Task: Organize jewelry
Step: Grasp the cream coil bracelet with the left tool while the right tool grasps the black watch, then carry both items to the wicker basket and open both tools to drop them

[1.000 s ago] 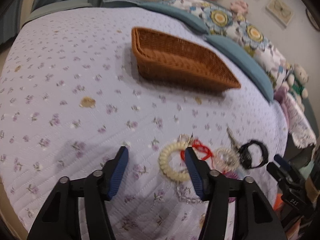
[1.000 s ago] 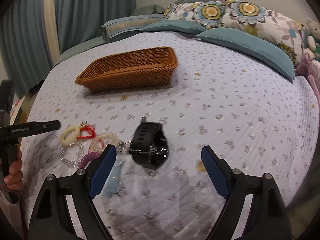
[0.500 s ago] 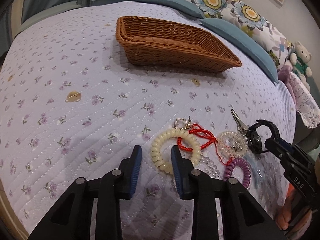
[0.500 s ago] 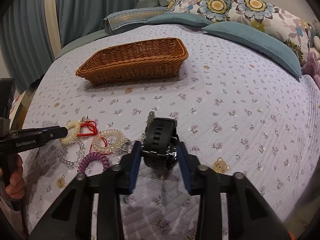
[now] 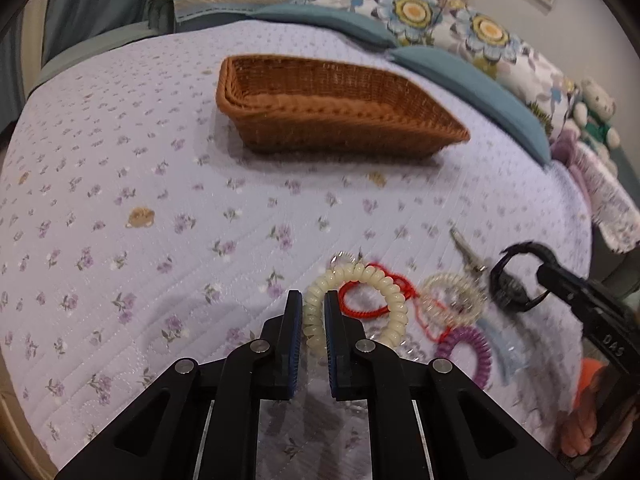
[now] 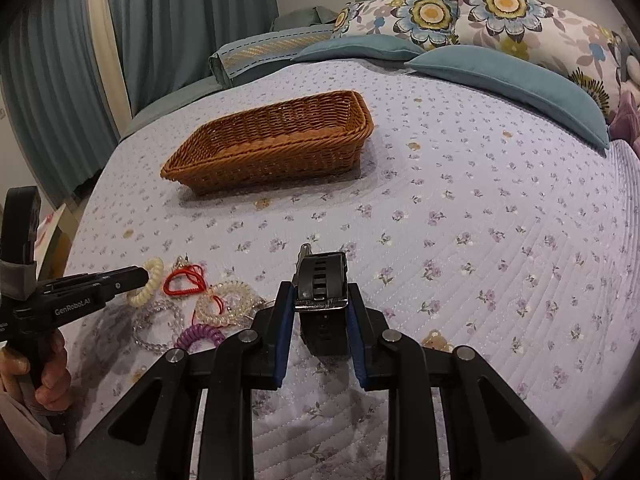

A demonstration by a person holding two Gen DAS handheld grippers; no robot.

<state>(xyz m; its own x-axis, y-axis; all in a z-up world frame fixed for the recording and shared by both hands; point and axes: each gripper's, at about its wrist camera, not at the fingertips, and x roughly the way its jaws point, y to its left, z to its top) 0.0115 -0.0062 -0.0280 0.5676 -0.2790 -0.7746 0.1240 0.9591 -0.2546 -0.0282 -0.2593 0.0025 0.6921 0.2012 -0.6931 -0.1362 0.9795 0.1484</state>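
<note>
A ribbed cream spiral bracelet was pinched at its near rim by the left gripper, whose blue-padded jaws were closing, already narrow. A black watch, its perforated rubber strap looped and its metal buckle glinting, was clamped across the strap by the right gripper. Both pieces were seen low over a quilted lilac bedspread sprigged with small flowers. Beside them lay a red cord loop, a clear coiled band and a purple coil. A rectangular woven wicker basket was set well beyond.
</note>
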